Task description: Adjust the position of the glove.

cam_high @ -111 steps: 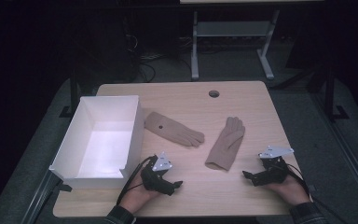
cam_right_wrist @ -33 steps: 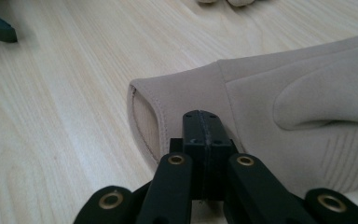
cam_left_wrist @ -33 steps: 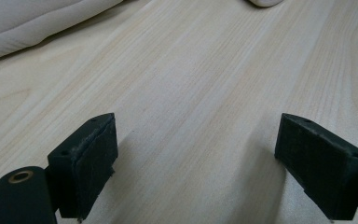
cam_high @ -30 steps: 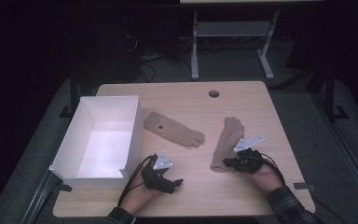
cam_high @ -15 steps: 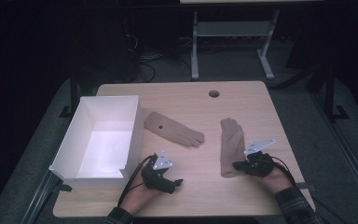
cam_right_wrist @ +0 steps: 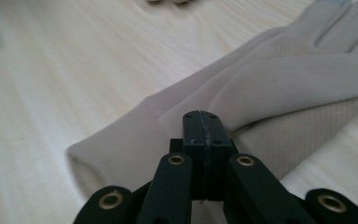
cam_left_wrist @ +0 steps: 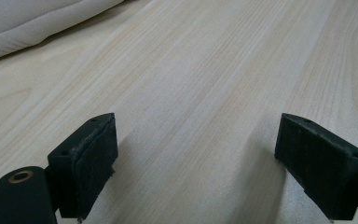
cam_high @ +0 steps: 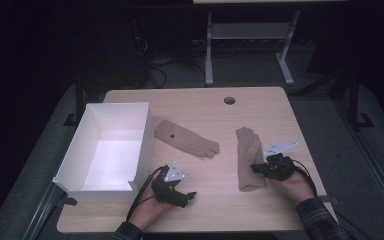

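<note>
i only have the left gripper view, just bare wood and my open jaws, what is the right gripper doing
Observer: The right gripper has its jaws pressed together at the edge of the beige fabric glove on the right; whether cloth is pinched, I cannot tell.
Operator: any other glove
Observer: Yes, a second beige fabric glove lies flat mid-table, fingers pointing right.
Operator: where would they go
Observer: Possibly the white open-topped rectangular box, which stands left of that glove.
</note>
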Demonstrator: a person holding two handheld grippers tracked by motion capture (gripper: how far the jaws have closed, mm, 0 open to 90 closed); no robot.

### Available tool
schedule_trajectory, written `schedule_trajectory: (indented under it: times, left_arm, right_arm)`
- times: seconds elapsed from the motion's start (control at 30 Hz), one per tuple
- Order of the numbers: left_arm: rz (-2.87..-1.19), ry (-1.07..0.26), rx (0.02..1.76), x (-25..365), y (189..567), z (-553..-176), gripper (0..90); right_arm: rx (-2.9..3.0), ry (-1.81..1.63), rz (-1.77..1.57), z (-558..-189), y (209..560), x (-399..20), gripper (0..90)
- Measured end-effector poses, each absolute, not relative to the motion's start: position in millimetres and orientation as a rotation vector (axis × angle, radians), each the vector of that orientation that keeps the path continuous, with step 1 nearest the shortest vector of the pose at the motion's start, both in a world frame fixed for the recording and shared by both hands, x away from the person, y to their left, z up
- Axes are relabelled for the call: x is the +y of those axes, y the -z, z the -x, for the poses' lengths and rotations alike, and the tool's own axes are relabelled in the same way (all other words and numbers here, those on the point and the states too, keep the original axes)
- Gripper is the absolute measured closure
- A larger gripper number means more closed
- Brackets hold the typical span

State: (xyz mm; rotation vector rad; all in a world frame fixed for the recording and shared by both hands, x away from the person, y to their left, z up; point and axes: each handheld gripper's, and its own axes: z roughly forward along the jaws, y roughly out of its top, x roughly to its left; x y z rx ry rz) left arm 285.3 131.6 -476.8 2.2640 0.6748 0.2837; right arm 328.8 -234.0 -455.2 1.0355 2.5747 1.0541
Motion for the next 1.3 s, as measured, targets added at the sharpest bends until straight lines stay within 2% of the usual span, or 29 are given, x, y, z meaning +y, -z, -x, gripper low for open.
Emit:
schedule_trajectory:
  times: [0.2,0.6,1.3]
  left_arm:
    - [-2.266,-0.284,0.674,132,477,-285,12.5]
    - [-2.265,-0.284,0.674,132,477,-285,12.5]
    - [-2.26,-0.285,0.674,131,477,-285,12.5]
  right_arm:
    - [2.569,-0.971,-1.044,-339,463,-229,89.9]
    - [2.586,-0.969,-1.019,-335,463,-232,90.0]
    - [2.681,-0.953,-0.899,-300,461,-237,90.0]
